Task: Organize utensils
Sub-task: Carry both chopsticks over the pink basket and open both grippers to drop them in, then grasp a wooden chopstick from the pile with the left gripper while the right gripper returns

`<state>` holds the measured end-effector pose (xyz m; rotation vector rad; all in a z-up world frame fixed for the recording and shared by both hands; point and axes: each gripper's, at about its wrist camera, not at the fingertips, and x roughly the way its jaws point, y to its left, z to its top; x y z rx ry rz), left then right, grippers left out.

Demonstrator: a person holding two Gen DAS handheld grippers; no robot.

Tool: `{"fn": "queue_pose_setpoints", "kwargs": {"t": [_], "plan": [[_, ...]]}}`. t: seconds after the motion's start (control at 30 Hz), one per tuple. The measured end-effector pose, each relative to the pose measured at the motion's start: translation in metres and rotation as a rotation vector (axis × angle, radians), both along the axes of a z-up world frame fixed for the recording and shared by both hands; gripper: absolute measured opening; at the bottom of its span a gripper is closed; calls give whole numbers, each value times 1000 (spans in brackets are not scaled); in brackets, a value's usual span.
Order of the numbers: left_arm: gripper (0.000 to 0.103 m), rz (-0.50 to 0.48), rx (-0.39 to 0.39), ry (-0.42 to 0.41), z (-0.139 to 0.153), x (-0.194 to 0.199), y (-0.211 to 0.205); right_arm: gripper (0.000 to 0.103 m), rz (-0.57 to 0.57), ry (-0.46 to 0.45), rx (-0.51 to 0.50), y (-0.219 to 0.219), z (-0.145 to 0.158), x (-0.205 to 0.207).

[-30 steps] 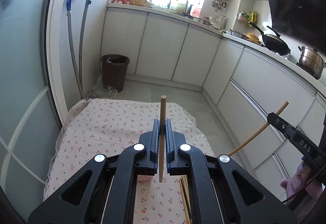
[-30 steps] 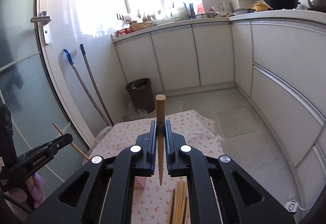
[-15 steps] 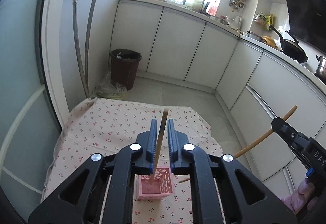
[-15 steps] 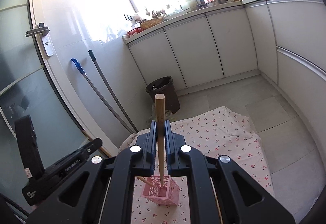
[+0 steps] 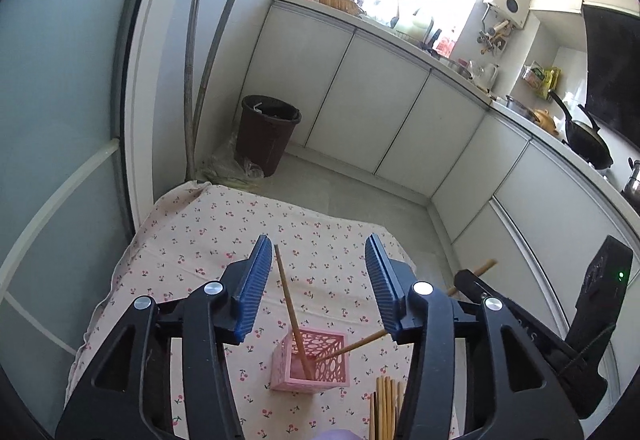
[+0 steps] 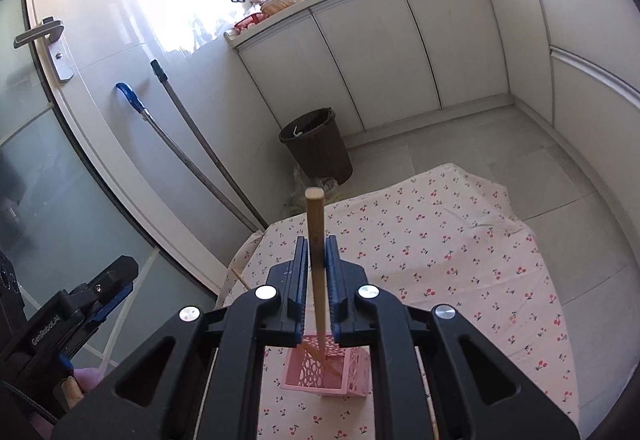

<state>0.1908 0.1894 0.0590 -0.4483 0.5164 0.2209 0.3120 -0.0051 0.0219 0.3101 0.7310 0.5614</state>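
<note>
Left tongs [image 5: 316, 280] just opened, chopstick [image 5: 292, 314] dropped in pink basket [image 5: 320, 376]

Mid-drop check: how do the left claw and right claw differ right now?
The left claw stands wide open after just opening; the right claw has only just started opening, its jaws close beside its stick. The left chopstick leans free in the pink basket, touching neither pad; the right chopstick stands upright between the pads. Both sticks have their tips inside the basket.

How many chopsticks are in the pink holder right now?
2. One chopstick leans free inside the pink holder; the other stands in it between the right hand-held gripper's jaws.
</note>
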Motion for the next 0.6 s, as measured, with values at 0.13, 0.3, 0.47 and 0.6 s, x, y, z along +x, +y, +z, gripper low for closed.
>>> {"fn": "queue_pose_setpoints", "kwargs": {"t": [0.13,0.3,0.47,0.6], "plan": [[47,-31,37,25,-6,2,-11,37,2,-17,-36,2,1,-8],[56,-41,68,9,-3,-5,-22,46,-13,-76,-84,-8,16,-30],[66,-49,109,19,-7,-15,-37,56,-62,-110,-156,-31,19,-54],[72,-69,128,41,-14,-20,-50,66,-105,-112,-212,-56,12,-75]]}}
